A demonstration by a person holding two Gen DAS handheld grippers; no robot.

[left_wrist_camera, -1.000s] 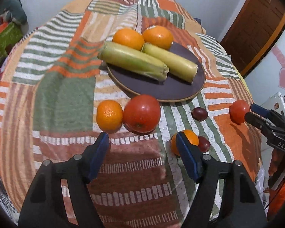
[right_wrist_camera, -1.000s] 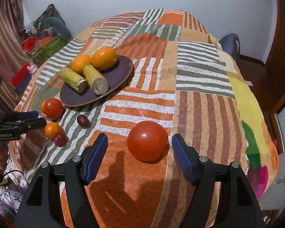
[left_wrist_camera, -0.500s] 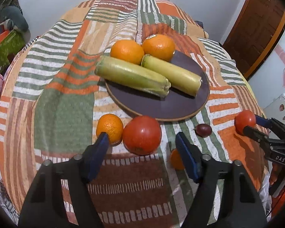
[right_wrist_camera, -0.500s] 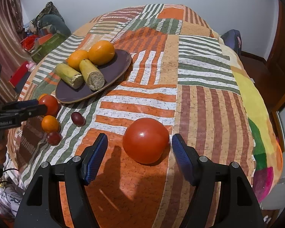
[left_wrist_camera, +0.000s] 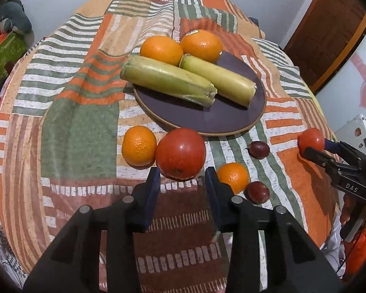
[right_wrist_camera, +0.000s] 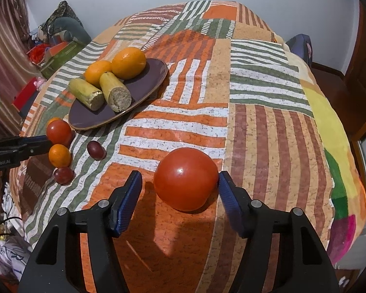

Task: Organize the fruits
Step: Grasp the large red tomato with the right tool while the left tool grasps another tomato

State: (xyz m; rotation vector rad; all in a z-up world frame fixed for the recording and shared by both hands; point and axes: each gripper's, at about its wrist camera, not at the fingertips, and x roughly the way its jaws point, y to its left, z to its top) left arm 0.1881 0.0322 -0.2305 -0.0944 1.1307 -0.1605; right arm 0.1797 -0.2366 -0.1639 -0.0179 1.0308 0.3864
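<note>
A dark plate [left_wrist_camera: 231,119] holds two oranges and two yellow-green cane pieces [left_wrist_camera: 168,83]. In front of it lie a large red tomato [left_wrist_camera: 180,153], an orange [left_wrist_camera: 139,145], a small orange [left_wrist_camera: 233,177] and two dark plums [left_wrist_camera: 258,149]. My left gripper [left_wrist_camera: 181,180] is open, its jaws narrowed around the near side of this tomato. A second tomato [right_wrist_camera: 186,178] lies between the fingers of my open right gripper [right_wrist_camera: 179,185], off-centre towards the right pad [right_wrist_camera: 225,190], which is at its side. The plate shows in the right wrist view too [right_wrist_camera: 146,90].
A patchwork striped cloth [right_wrist_camera: 256,97] covers the round table. The right gripper shows at the right edge of the left wrist view [left_wrist_camera: 334,161]. Clutter lies on the floor at far left [right_wrist_camera: 56,48]. A wooden door [left_wrist_camera: 329,36] stands at the right.
My left gripper has moved forward and its jaws have narrowed around the large tomato. My right gripper has advanced so the second tomato lies between its fingers.
</note>
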